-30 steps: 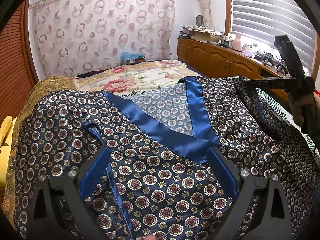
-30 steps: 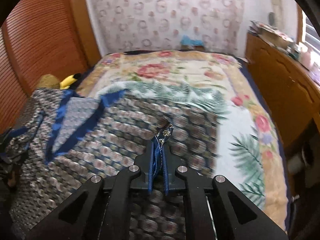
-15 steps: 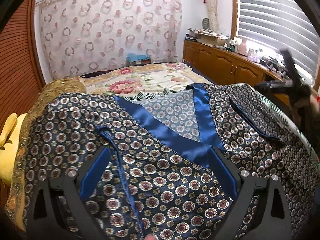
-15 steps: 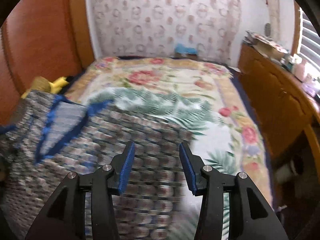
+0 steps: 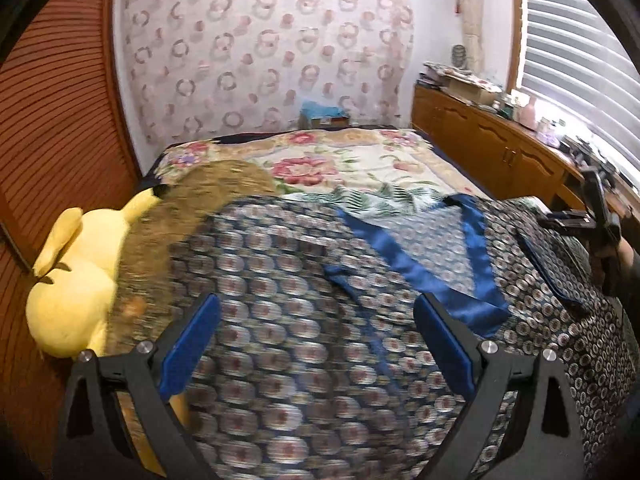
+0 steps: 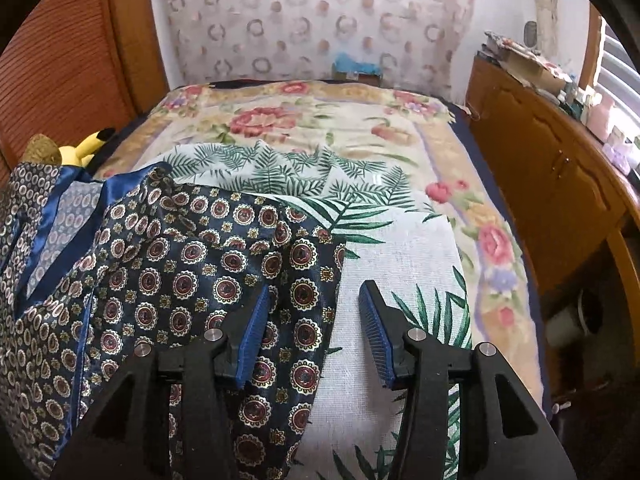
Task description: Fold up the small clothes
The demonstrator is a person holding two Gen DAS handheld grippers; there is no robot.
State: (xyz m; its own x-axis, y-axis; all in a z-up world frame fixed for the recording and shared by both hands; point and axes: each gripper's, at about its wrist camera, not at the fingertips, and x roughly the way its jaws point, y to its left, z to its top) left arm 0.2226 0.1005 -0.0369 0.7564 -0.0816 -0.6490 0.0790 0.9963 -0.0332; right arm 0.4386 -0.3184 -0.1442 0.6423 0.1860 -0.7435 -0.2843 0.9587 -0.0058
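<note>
Right gripper (image 6: 312, 320) hangs low over the bed, its jaws having just been opening, now parted with nothing pinched: the patterned garment (image 6: 180, 280) lies flat beneath, its right edge running under the gap, the pads clear of the cloth. Beside that edge, a leaf-print cloth (image 6: 380, 248) is bare. Over to the left gripper (image 5: 316, 336): jaws spread wide above the same garment, nothing between the blue pads (image 5: 192, 344), the fabric below smeared by motion blur. The garment's blue satin collar (image 5: 432, 256) forms a V just ahead and to the right. A yellow plush toy (image 5: 76, 280) sits at the garment's left side against the wooden wall. Further back, the floral blanket (image 6: 320, 128) runs to the curtain (image 5: 260, 60), with wooden cabinets (image 6: 560, 184) along the right.
</note>
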